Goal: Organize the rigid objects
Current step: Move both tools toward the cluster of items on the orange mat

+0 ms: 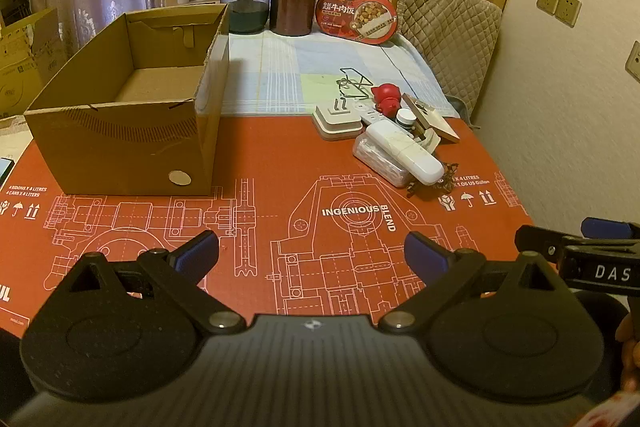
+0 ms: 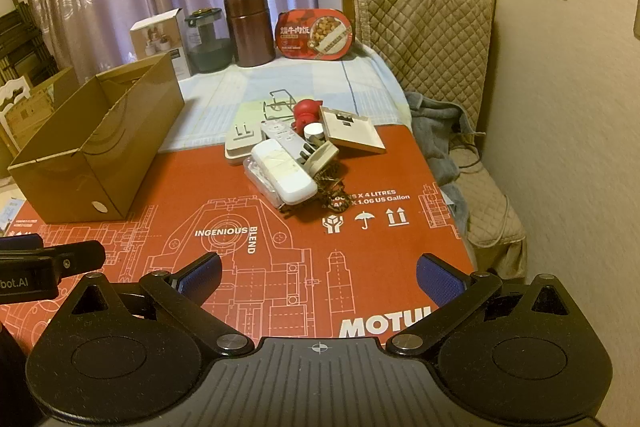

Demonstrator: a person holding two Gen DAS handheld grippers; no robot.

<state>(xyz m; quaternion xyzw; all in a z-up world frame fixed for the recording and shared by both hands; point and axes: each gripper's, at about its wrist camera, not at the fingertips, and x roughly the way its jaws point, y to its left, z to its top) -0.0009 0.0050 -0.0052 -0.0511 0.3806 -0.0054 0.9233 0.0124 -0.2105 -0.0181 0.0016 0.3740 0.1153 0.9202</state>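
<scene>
Right wrist view is showing the right hand-held gripper (image 2: 318, 277) gaping empty; ahead, the white remote (image 2: 286, 173) is looking light, stiff, slippery: grip across its narrow sides.

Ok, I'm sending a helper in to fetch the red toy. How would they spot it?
Look past the open cardboard box to the pile of small items on the red mat. At the pile's far edge sits the red toy, its only bright red, rounded piece.
</scene>
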